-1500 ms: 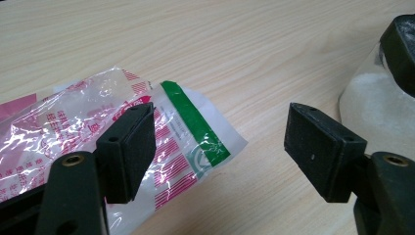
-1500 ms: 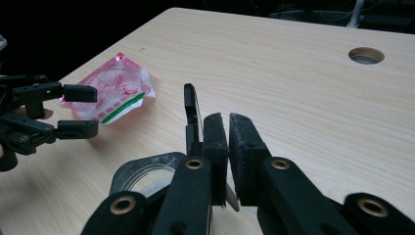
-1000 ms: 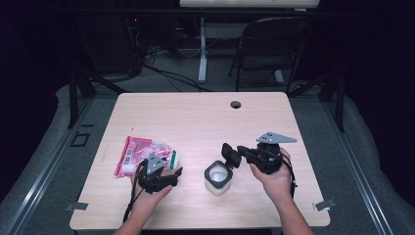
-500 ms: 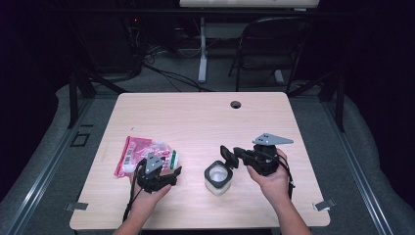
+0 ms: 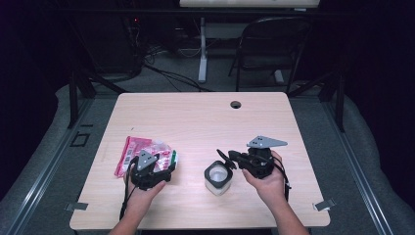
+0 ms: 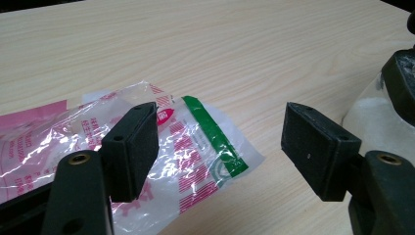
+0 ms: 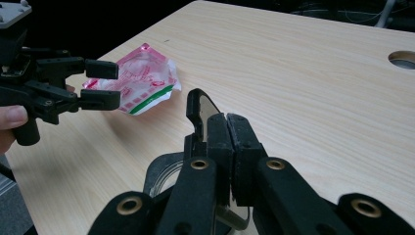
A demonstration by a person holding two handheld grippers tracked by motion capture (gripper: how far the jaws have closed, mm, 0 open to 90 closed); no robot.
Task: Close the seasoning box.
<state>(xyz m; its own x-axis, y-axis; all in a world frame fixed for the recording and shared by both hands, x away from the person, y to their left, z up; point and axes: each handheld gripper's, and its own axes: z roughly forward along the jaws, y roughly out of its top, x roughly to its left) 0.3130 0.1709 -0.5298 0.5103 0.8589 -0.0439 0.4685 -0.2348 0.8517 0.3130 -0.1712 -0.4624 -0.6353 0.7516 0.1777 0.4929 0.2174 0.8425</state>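
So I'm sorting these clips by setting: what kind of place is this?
Probably a lab or office recording space: a light wooden desk with a cable hole, a black folding chair, and loose cables on the grey carpet.

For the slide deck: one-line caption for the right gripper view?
Right gripper shut on a black scoop above the jar; left gripper open beside the pink packet.

Bright tabletop, dark surroundings, soft focus
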